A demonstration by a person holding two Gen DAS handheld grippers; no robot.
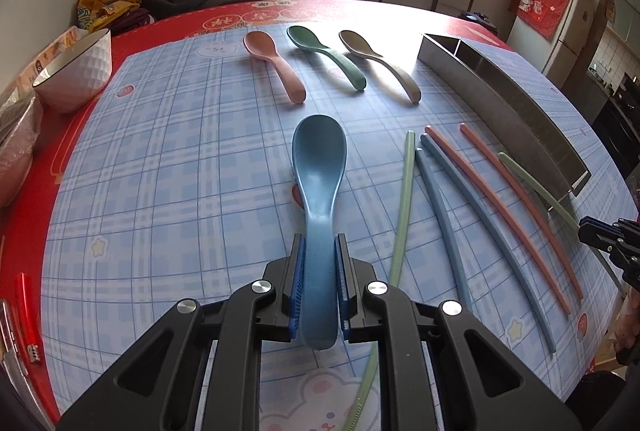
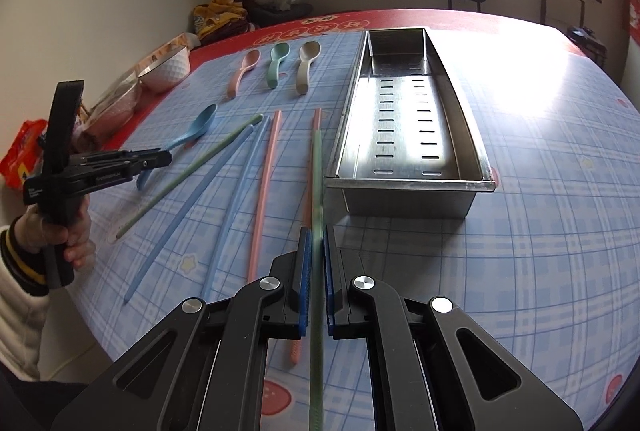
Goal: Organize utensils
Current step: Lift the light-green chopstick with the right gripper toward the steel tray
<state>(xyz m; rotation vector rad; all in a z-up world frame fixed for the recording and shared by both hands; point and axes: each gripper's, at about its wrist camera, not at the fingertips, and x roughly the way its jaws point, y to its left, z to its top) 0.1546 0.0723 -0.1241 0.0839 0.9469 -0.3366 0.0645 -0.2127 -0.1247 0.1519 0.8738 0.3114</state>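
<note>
Stainless steel, slotted and empty, the tray (image 2: 404, 135) sat on the checked cloth (image 2: 540, 231). Your left gripper (image 1: 320, 251) was clamped on a blue spoon (image 1: 318, 167), well left of the tray. Your right gripper (image 2: 316, 239) was pinched shut on a green chopstick (image 2: 317, 171), just beside the tray's near left corner.

the tray (image 2: 408, 187) is brushed metal with a dull shine. spoons, such as the blue spoon (image 1: 318, 167), and the chopsticks (image 2: 264, 191) look like matt, smooth plastic. the checked tablecloth (image 2: 540, 231) has a slight sheen. the white bowl (image 1: 80, 71) is glossy and dimpled.
</note>
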